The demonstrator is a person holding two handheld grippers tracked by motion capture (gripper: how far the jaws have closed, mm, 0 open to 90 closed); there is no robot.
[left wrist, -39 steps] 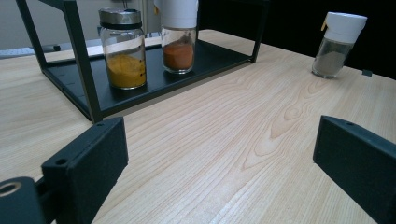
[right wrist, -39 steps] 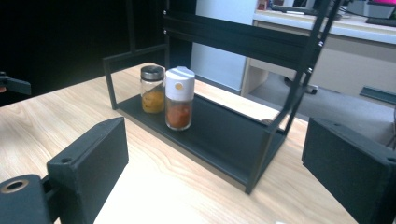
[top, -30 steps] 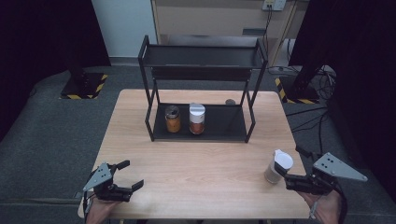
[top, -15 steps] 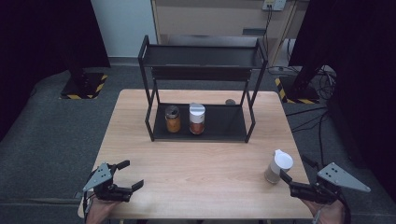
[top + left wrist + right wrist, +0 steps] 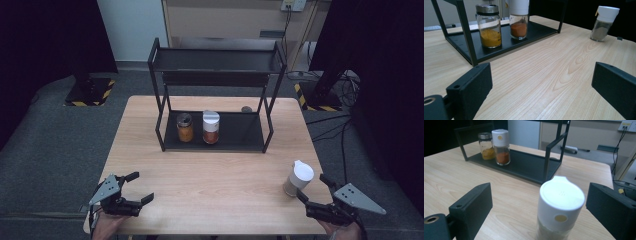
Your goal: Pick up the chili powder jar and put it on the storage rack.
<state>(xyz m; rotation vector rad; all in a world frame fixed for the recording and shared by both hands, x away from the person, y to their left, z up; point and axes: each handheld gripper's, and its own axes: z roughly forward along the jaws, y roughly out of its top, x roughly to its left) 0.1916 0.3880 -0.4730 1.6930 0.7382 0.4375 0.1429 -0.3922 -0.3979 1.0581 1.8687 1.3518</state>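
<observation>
A spice jar with a white cap (image 5: 297, 178) (image 5: 560, 207) (image 5: 604, 23) stands upright at the table's front right, holding grey-green powder. My right gripper (image 5: 315, 192) (image 5: 541, 220) is open just behind it, its jaws on either side and clear of the jar. On the black rack's (image 5: 216, 141) lower shelf stand a metal-lidded jar of yellow powder (image 5: 185, 127) (image 5: 489, 26) (image 5: 486, 146) and a white-capped jar of red powder (image 5: 210, 127) (image 5: 518, 20) (image 5: 501, 144). At the front left corner my left gripper (image 5: 141, 186) (image 5: 541, 85) is open over bare wood.
The wooden table (image 5: 215, 175) has free room between the rack and the front edge. The rack's upper shelf (image 5: 215, 62) holds nothing. A small dark object (image 5: 246, 108) lies behind the rack. Cables (image 5: 345, 135) trail over the floor at the right.
My right gripper has drawn back from the white-capped jar toward the front edge and a little right. The jar stays upright where it was. The left gripper has held still.
</observation>
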